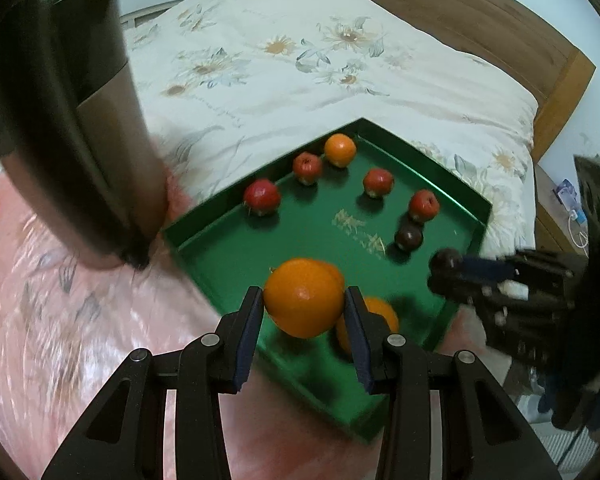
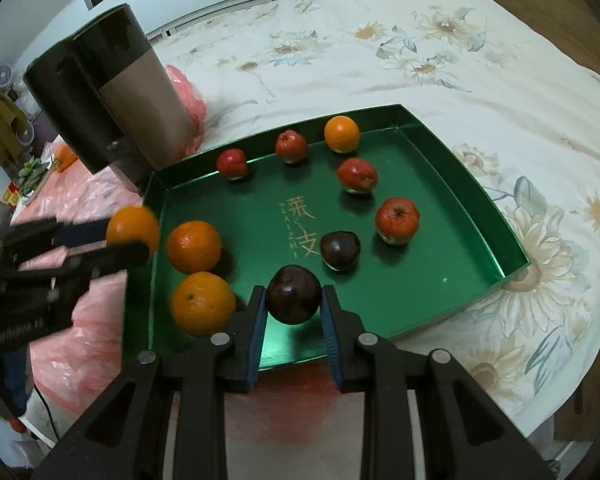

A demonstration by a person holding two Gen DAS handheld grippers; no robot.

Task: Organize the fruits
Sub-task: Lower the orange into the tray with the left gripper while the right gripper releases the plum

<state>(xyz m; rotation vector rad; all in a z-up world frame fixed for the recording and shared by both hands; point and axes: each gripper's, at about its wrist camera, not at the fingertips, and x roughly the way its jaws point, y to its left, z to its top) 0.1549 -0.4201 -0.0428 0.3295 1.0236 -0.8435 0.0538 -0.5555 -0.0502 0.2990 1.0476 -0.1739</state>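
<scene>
- Left gripper [image 1: 304,306]: black frame, blue-padded fingers clamped on a round, dimpled orange [image 1: 303,298], held above the near corner of the tray [image 1: 466,192].
- Right gripper [image 2: 293,304]: same build, pads closed on a glossy dark plum [image 2: 294,300] over the tray's near edge.
- Tray: shallow, rectangular, shiny green, gold lettering on its floor; it rests on a floral quilt [image 2: 460,60].
- Loose in the tray: two oranges [image 2: 193,246] just left of the held plum, a third orange [image 2: 341,134] at the far wall, four red apples [image 2: 397,220], one dark plum [image 2: 339,249].
- Pink plastic sheet [image 2: 80,300]: crinkled, beside the tray.
</scene>
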